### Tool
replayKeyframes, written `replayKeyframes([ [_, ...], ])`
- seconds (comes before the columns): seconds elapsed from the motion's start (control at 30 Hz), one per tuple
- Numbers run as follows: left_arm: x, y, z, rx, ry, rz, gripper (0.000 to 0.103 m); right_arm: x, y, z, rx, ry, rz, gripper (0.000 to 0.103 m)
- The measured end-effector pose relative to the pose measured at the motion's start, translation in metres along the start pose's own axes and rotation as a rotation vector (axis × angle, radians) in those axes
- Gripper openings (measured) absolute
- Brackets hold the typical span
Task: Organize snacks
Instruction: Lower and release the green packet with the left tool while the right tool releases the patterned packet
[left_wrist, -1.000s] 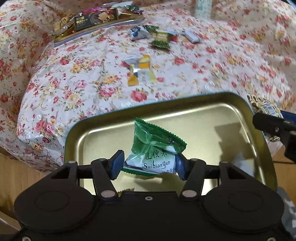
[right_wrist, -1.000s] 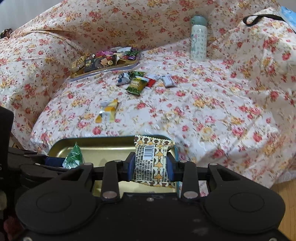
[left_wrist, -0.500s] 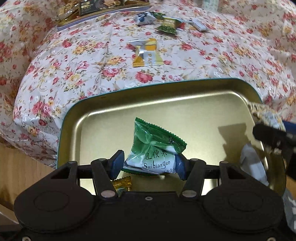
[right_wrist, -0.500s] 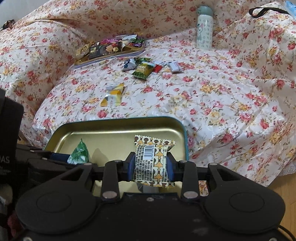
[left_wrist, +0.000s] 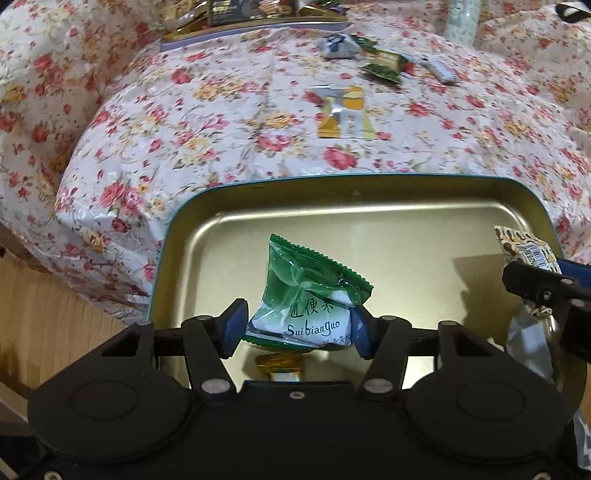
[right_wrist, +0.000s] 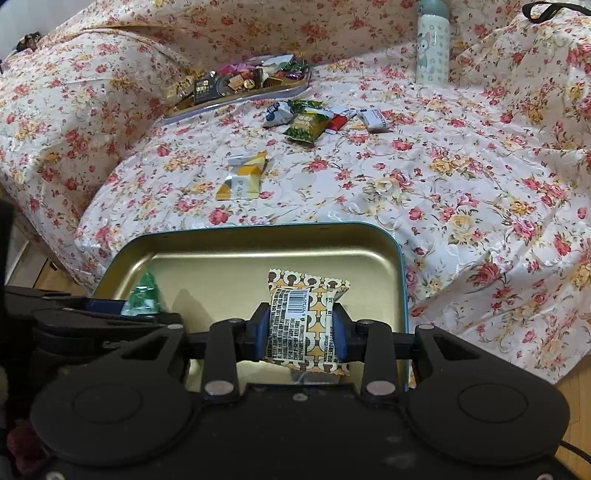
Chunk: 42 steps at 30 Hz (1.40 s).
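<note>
With the green packet clamped by the left gripper and the patterned packet by the right gripper, both held above the gold tin, lowering and release are judged to be required next.

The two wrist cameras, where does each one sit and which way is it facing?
Left wrist: sits on the left gripper, looking down along its fingers at the green snack packet it holds over the gold tin tray; the right gripper shows at the right edge.
Right wrist: sits on the right gripper, looking down at the patterned snack packet it grips over the same tray; the left gripper shows at lower left.
Shared: the tray, the floral cloth, the yellow packet, the far snack tray.
</note>
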<state>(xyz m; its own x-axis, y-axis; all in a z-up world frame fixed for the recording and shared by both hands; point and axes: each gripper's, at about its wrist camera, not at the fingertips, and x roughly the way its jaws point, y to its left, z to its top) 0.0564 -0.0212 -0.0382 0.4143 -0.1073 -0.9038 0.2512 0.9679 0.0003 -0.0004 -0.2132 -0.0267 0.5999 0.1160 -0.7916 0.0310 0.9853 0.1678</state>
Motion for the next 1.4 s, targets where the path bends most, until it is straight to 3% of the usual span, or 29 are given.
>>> replayKeyframes([
  [0.67,0.008,0.003,0.013,-0.018,0.006,-0.039,0.062,0.036,-0.005,0.013,-0.016,0.056,-0.028,0.036],
  [1.17,-0.004,-0.001,0.009,0.0,-0.04,0.016,0.062,0.031,-0.007,0.011,-0.005,0.036,-0.035,0.038],
  [1.23,-0.006,0.0,0.008,-0.008,-0.043,0.025,0.062,0.029,-0.006,0.009,-0.005,0.034,-0.037,0.044],
  [1.4,-0.011,0.002,0.003,-0.015,-0.052,0.05,0.062,0.021,-0.003,0.005,-0.013,0.015,-0.036,0.044],
])
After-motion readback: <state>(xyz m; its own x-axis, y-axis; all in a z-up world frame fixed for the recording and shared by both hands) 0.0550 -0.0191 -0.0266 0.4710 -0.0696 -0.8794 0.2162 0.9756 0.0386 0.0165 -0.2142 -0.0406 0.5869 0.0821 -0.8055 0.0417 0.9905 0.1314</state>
